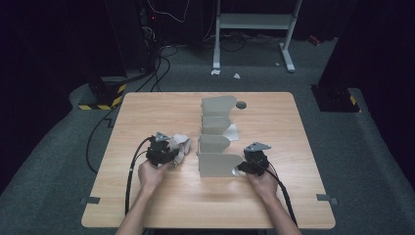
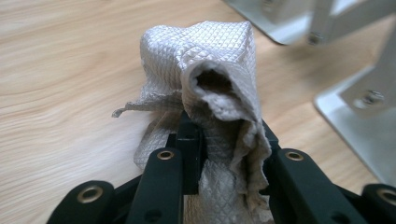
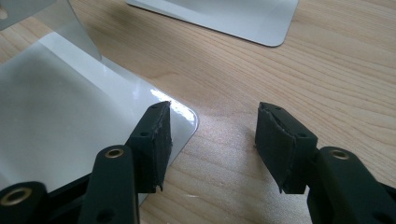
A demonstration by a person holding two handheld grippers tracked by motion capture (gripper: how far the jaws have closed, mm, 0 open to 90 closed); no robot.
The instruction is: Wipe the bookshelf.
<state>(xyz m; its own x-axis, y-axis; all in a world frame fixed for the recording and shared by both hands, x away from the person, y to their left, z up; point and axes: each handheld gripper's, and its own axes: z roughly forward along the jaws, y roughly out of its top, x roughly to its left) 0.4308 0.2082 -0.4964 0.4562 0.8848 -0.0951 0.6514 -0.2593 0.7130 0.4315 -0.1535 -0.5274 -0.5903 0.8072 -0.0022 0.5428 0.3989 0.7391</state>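
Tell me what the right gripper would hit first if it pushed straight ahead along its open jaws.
Probably bare wooden table: the right gripper stands open, its left jaw over the rounded corner of the grey metal file rack's base plate. Farther ahead lies another flat grey plate; depth is uncertain.

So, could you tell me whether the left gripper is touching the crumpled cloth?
Touching. In the left gripper view, the left gripper has its black jaws closed on the crumpled cloth, whose folds are pinched between them and bunch up above.

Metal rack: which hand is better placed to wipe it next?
Left. The left tool is shut on the cloth beside the metal rack; the right tool is open, empty, at the rack's base.
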